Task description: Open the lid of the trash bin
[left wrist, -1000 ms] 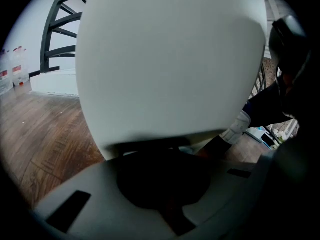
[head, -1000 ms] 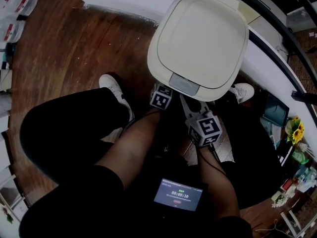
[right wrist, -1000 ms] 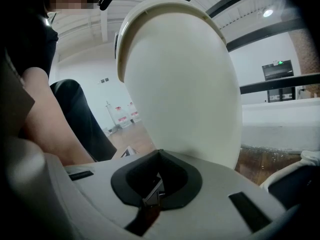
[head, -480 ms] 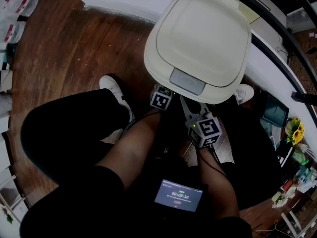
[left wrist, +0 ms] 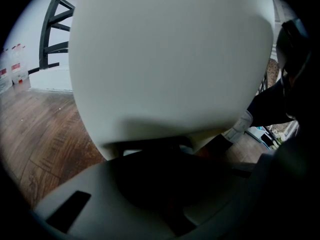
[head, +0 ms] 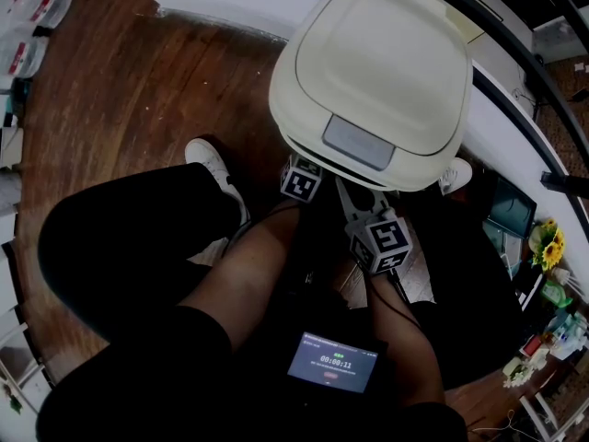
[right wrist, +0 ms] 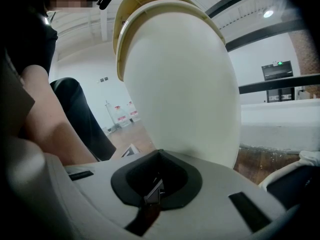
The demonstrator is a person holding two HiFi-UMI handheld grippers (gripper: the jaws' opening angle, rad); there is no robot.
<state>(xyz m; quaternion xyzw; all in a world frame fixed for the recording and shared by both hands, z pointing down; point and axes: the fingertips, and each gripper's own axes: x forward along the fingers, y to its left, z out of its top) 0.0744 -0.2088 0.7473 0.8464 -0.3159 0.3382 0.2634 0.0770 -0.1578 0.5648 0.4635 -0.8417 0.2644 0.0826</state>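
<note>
a: how do the tongs stand?
b: right gripper (right wrist: 154, 190) has its jaws together, empty, just before the cream plastic trash bin (left wrist: 170, 59). left gripper (head: 302, 177) sits under the front edge of the bin's lid (head: 377, 63); its jaws are too dark to read.
a: and the lid?
b: front edge tilted up, over the brown wooden floor (head: 120, 90).

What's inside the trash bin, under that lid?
Nothing of the inside shows. In the head view the cream lid covers the whole opening; only a thin dark line shows under its front edge, below the grey latch panel. Any contents are hidden.
</note>
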